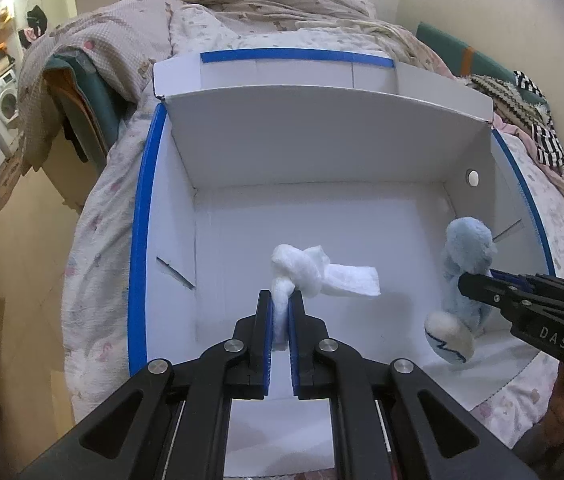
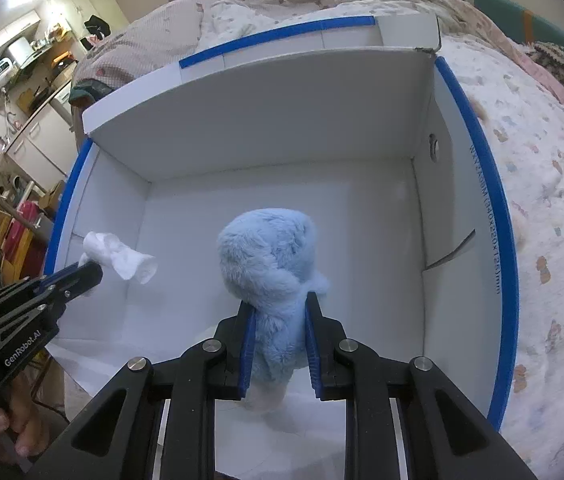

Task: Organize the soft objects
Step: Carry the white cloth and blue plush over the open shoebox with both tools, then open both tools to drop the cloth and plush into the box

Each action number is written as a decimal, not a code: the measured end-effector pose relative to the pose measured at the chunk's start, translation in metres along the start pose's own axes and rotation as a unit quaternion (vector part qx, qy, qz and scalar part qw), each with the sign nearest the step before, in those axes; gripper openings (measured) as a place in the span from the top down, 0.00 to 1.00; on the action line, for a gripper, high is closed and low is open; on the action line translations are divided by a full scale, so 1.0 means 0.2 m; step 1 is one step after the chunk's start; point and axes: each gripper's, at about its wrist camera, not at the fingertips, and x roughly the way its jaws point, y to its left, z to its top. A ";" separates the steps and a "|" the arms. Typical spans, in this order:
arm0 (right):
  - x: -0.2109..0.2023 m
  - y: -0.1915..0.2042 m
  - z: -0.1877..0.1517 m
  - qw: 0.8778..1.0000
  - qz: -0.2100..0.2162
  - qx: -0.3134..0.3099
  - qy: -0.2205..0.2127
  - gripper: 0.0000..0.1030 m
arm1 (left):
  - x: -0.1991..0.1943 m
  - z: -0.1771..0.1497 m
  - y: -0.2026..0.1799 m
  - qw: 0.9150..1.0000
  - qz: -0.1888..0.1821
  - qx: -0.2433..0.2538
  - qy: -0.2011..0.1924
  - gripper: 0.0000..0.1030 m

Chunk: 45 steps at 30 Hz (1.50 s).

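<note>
Both soft things are being carried into the white box [image 1: 322,148], so the step in hand looks like the placing. The box, edged in blue, sits open on the bed [image 1: 98,248], its lid standing up along the far side.

The left gripper [image 1: 281,300] has its jaws pressed almost together, pinching the tail of a knotted white cloth [image 1: 306,268]. The knot and a loose flat end hang out beyond the jaws, above the box floor toward its left side. The right gripper [image 2: 280,312] has its jaws closed on the body of a pale blue plush toy [image 2: 270,256], which hangs over the floor by the right wall; in the left wrist view its white foot with blue stitching dangles lowest.

Whether either thing already touches the floor cannot be told. The next move probably calls for lowering each until it rests, then spreading the jaws and drawing back without dragging fabric along. The cloth is limp and may cling to the pads; the plush is bulky and may tip once released.
</note>
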 end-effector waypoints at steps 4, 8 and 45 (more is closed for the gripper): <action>0.03 -0.02 -0.01 1.000 -0.002 0.007 0.014 0.76 | 0.03 -0.01 0.01 1.000 0.002 -0.006 0.007 0.93; 0.04 -0.02 -0.02 1.000 -0.005 0.012 0.022 0.76 | 0.05 -0.02 0.02 1.000 0.004 -0.011 0.011 0.93; -0.09 0.03 0.03 0.998 -0.006 0.005 -0.055 0.02 | 0.00 -0.02 -0.02 0.998 0.053 0.009 -0.013 0.37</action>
